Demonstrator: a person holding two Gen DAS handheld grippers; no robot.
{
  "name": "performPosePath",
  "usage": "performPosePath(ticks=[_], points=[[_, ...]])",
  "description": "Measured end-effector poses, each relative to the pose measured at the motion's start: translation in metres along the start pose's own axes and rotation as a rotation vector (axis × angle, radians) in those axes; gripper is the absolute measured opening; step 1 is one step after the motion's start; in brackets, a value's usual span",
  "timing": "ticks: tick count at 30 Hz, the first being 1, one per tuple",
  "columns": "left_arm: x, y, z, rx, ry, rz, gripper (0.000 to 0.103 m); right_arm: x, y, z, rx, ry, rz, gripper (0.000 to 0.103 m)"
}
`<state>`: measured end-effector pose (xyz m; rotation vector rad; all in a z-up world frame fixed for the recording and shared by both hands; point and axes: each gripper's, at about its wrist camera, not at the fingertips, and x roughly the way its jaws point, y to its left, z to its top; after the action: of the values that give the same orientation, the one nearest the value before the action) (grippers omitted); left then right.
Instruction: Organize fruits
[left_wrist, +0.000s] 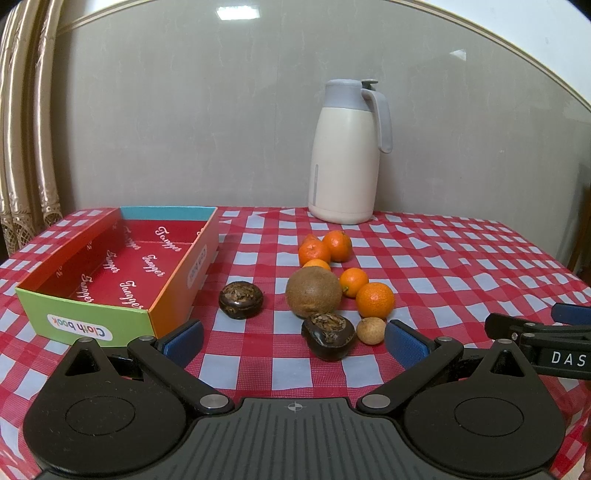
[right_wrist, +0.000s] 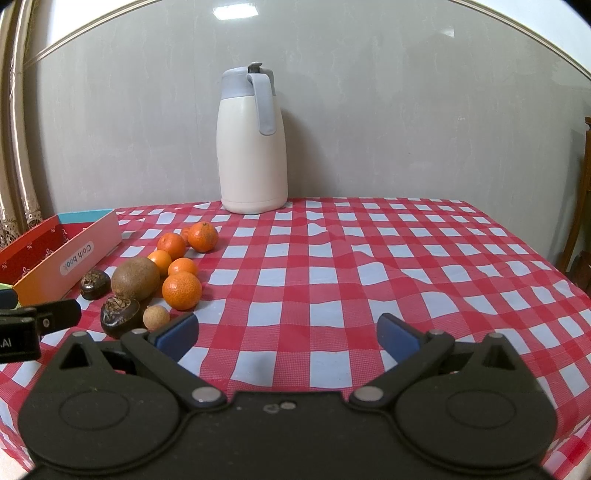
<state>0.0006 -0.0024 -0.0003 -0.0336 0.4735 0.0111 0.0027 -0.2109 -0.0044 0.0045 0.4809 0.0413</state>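
Black left hand-held gripper (left_wrist: 293, 341) and right hand-held gripper (right_wrist: 287, 334): spread wide, empty, poised for picking. Beyond, loose on red-checked surface (left_wrist: 461, 273): dark brown chestnut-like fruits (left_wrist: 328, 335), small orange mandarins (left_wrist: 375, 300). Left, bright cardboard box (left_wrist: 92, 325), unfilled, likely destination.

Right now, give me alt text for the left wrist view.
Open left tongs hover over fruit on a red checked cloth: oranges, a brown round fruit, two dark ones. An empty box sits left, a jug behind.
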Motion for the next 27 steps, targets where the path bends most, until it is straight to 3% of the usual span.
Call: performPosePath(ticks=[27], points=[[-0.0016, -0.0003, 0.0004, 0.0, -0.003, -0.001, 0.103, -0.0007, -0.0008, 0.0021, -0.003, 0.001, 0.0, 0.103]])
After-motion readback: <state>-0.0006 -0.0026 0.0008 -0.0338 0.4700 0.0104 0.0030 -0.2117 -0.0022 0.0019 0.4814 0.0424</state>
